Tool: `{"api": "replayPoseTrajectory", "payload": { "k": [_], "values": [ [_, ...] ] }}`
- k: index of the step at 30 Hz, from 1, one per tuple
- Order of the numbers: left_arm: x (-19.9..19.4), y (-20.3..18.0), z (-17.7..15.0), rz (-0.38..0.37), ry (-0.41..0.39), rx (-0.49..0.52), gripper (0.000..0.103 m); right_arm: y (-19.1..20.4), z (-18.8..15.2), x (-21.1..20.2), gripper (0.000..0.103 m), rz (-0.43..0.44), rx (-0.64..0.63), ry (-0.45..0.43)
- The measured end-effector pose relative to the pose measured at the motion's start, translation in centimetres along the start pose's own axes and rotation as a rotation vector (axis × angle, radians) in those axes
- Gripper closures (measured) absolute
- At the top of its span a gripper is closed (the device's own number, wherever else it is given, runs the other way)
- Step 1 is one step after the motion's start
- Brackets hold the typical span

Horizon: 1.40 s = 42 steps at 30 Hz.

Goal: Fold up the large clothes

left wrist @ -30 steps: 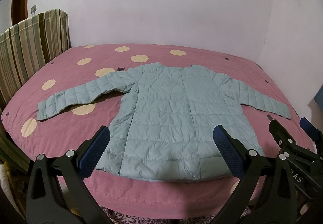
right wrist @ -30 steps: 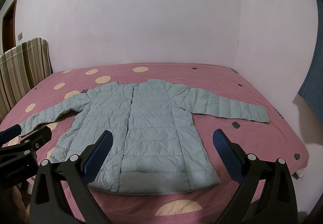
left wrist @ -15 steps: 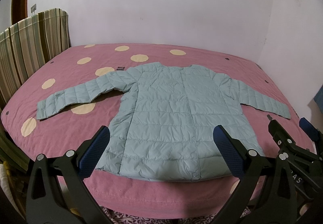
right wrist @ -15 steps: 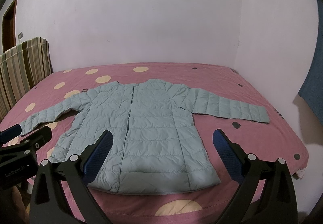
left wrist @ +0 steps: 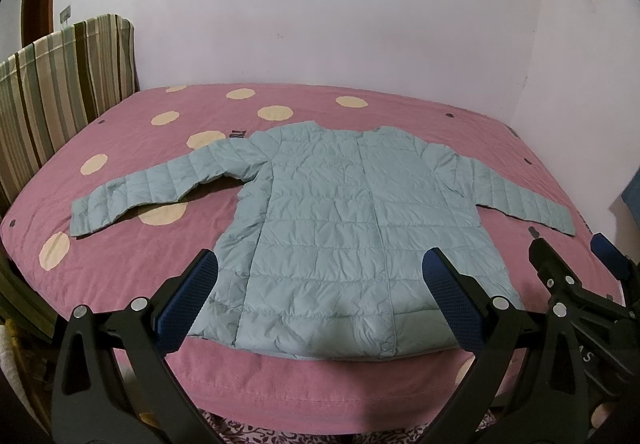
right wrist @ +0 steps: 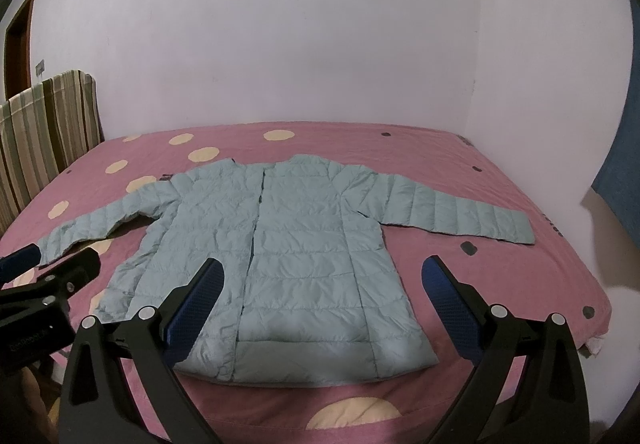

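Quilted fabric fills the left wrist view: a pale blue puffer jacket (left wrist: 344,232) lies flat on the pink spotted bedspread (left wrist: 132,256), hem at the near edge of the bed, collar toward the far wall, both sleeves spread out sideways. The left gripper (left wrist: 320,300) hangs above the hem with its jaws wide apart and nothing between them. The right gripper (left wrist: 576,264) shows just beside the jacket's right hem corner, also parted.

From the right wrist view the same jacket (right wrist: 288,244) sits centred on the bedspread (right wrist: 520,276), its right sleeve reaching well out toward the bed's side edge. The right gripper (right wrist: 320,300) hovers over the hem, jaws spread, empty.

Judging by the look, the jacket is light, soft and puffy, with a slick shell that may slide between pads. A cuff or a shoulder seam, where the layers are thinner, would probably give the firmest hold.
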<state>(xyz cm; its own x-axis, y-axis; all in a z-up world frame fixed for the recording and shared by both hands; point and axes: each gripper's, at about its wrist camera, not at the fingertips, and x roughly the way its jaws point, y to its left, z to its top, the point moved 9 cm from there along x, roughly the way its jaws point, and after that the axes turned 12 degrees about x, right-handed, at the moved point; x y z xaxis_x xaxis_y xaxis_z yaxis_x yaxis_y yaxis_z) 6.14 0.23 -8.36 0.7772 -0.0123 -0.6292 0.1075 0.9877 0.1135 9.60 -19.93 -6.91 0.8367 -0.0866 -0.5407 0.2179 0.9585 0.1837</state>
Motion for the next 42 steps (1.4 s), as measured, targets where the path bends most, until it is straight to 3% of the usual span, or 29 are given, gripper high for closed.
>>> {"api": "replayPoseTrajectory", "payload": {
  "k": [7, 12, 16, 17, 20, 24, 31, 42],
  "values": [
    [3.7, 3.0, -1.7, 0.051, 0.058, -0.082, 0.002, -3.4, -0.9, 3.9, 0.005, 0.021, 0.127, 0.070],
    [7.5, 7.6, -3.1, 0.106, 0.095, -0.171, 0.002, -9.9, -1.2, 9.0, 0.005, 0.027, 0.320, 0.098],
    [11.2, 12.5, -5.6, 0.148, 0.185, -0.288, 0.002, -16.4, -0.9, 13.0, 0.005, 0.009, 0.504, 0.125],
    [11.6, 13.3, -6.1, 0.160, 0.196, -0.318, 0.002, -18.8, -0.8, 14.3, 0.008, -0.014, 0.536, 0.125],
    [13.4, 17.1, -7.9, 0.206, 0.232, -0.416, 0.002, -22.7, -0.2, 16.4, 0.039, -0.072, 0.589, 0.119],
    [14.5, 20.7, -9.8, 0.278, 0.250, -0.482, 0.002, -30.2, 0.1, 20.1, 0.040, -0.036, 0.854, 0.127],
    [16.9, 23.6, -12.9, 0.269, 0.293, -0.595, 0.002, -38.1, 0.2, 24.0, 0.040, -0.052, 1.069, 0.108],
    [18.4, 23.2, -13.2, 0.381, 0.317, -0.473, 0.002, -42.2, 2.2, 25.9, 0.039, -0.090, 1.176, 0.001]
  ]
}}
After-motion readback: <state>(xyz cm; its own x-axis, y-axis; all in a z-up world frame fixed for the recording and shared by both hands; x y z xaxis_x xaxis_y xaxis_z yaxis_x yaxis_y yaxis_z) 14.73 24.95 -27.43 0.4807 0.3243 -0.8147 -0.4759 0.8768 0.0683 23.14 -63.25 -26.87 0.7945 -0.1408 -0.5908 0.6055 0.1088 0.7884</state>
